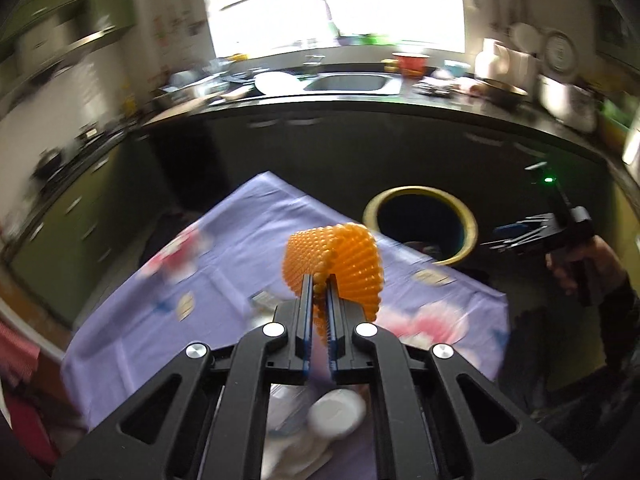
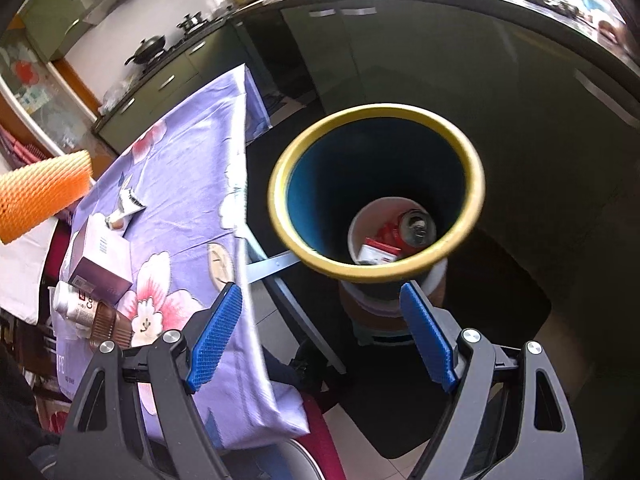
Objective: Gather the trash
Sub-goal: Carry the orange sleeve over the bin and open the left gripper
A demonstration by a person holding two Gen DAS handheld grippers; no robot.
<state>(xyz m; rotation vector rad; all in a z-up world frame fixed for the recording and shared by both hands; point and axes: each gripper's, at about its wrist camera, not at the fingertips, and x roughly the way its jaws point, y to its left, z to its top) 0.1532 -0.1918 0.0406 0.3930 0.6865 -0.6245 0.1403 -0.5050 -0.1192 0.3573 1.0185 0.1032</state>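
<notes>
Foam net sleeve (image 1: 334, 268), orange, is pinched by its edge between the pads of my left gripper (image 1: 319, 300); jaws clenched on it, most of the sleeve sticks up and out past the fingertips. From the left wrist it hangs above the purple floral tablecloth (image 1: 168, 312), gripper tilted down toward the table. Yellow-rimmed bin (image 1: 420, 226) sits past the cloth's far edge, and to the right I see the other gripper held in a hand (image 1: 576, 268). Right wrist view: right gripper (image 2: 320, 332) is released, blue pads spread wide with nothing between them, pointing steeply down at the bin (image 2: 376, 190). Red can (image 2: 412, 228) lies inside at the bottom. Sleeve (image 2: 44, 196) shows at the left edge, above the table. Purple box (image 2: 102, 264) and a brown bottle (image 2: 94, 318) lie on the cloth.
</notes>
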